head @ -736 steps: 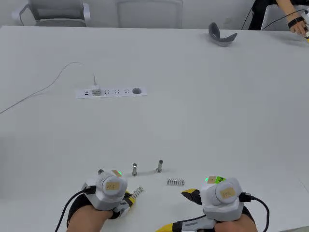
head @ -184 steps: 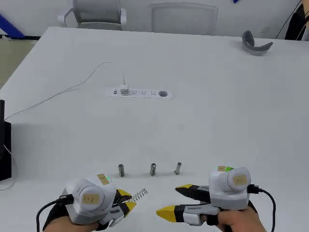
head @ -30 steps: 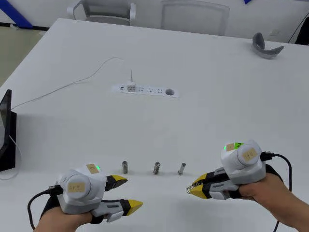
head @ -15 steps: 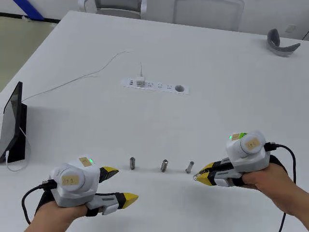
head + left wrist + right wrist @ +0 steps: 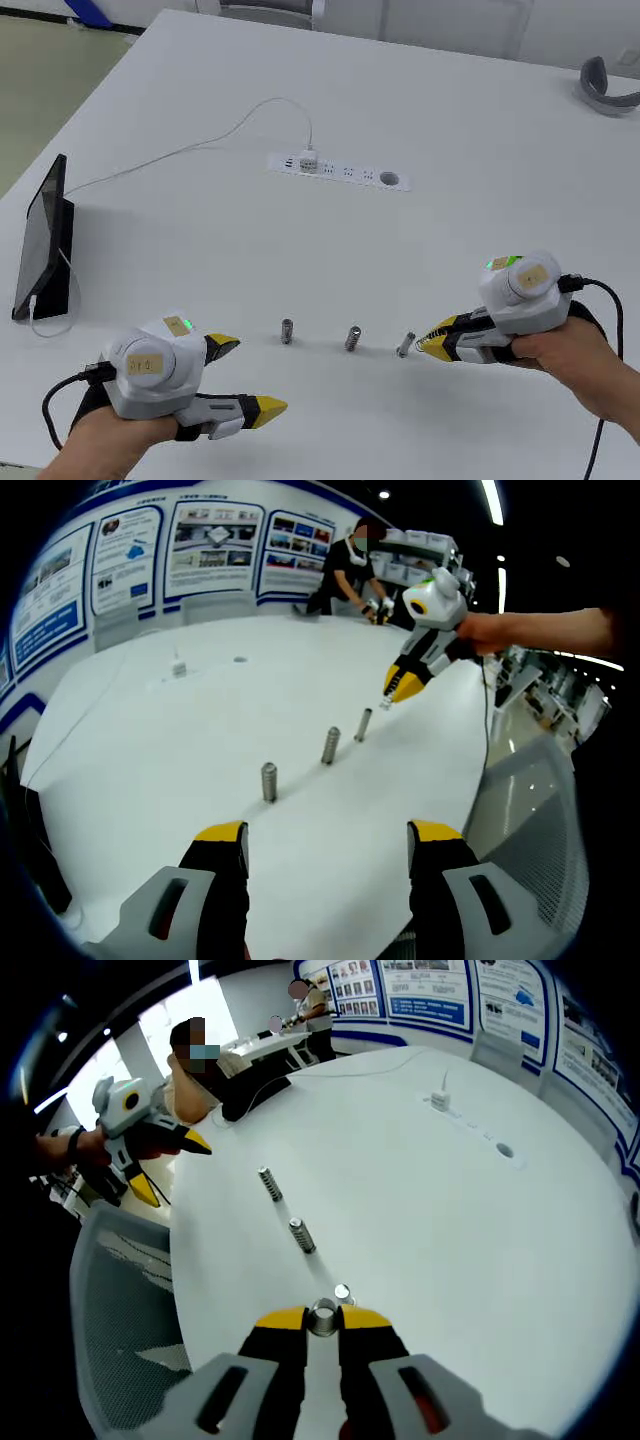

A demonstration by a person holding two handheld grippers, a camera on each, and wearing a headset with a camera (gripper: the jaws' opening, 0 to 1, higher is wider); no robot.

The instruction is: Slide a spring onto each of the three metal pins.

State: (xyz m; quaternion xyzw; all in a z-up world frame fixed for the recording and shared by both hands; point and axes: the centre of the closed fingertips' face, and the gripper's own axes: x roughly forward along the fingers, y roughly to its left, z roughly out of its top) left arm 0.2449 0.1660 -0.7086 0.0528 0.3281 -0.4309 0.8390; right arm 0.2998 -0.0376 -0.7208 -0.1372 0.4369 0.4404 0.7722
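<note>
- Right gripper (image 5: 428,348) has come in beside the bare third pin (image 5: 404,345), its fingers clamped on a spring (image 5: 322,1317) just short of the pin's top.
- White counter (image 5: 420,120) carries all of it.
- Left gripper (image 5: 248,376) hovers near the front edge, fingers apart.
- Left pin (image 5: 287,331) and middle pin (image 5: 352,338) each wear a spring.

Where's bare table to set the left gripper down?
Widest bare patch: between the power strip and the row of pins. Also free right of the power strip, toward the grey headband. Crowded: the near edge, where the right gripper holds a spring at the rightmost pin, and the left side by the screen and cable.
</note>
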